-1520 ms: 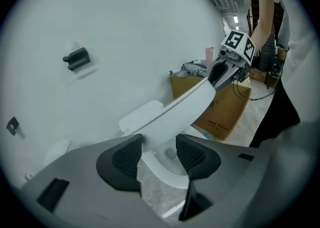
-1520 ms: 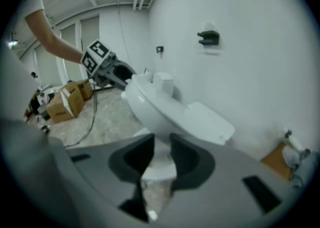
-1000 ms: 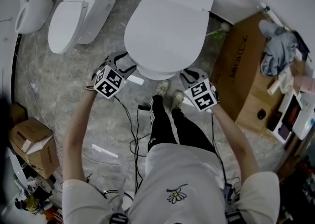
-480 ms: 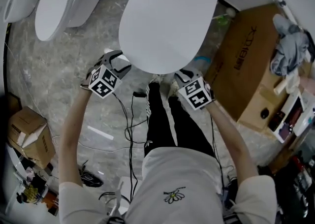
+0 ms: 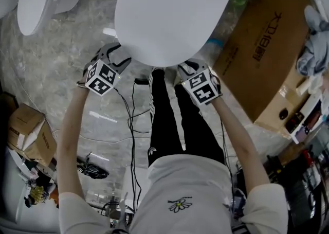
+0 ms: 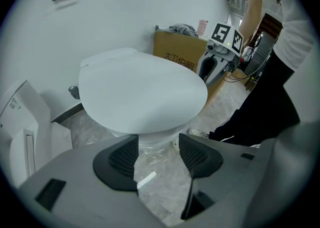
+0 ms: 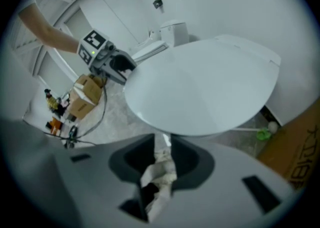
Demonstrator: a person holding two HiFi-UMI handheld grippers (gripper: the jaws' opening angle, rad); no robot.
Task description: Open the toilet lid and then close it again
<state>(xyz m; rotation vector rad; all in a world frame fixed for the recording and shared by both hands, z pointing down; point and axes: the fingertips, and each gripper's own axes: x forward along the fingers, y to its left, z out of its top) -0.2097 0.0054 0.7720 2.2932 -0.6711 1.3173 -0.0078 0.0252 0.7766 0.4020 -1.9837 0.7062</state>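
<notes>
The left gripper (image 6: 157, 147) was seen with its jaws held wide apart, and nothing was caught between them. Only the floor (image 6: 167, 172) and the front of the bowl (image 6: 150, 139) were seen through the gap. The jaws of the right gripper (image 7: 162, 146) were being opened, with only a thin gap between them. A pale, crumpled shape was seen in that gap. What it was could not be told, but it did not look pinched. The toilet lid (image 5: 169, 12) was found lying flat and shut on its bowl, with one gripper near each side of its front edge. No touching could be made out. It was judged that the first step, reaching for the lid, was in hand, and that nothing was lifted yet. For the next move, the jaws would likely need to be brought to the front edge, closed on it or hooked under it, and swung up toward the wall. Only in the head view were both grippers, the person's legs (image 5: 169, 120) and the big cardboard box (image 5: 262, 48) by the lid's right side shown together. Only in the gripper views were the jaws and the underside of the lid's rim shown.
</notes>
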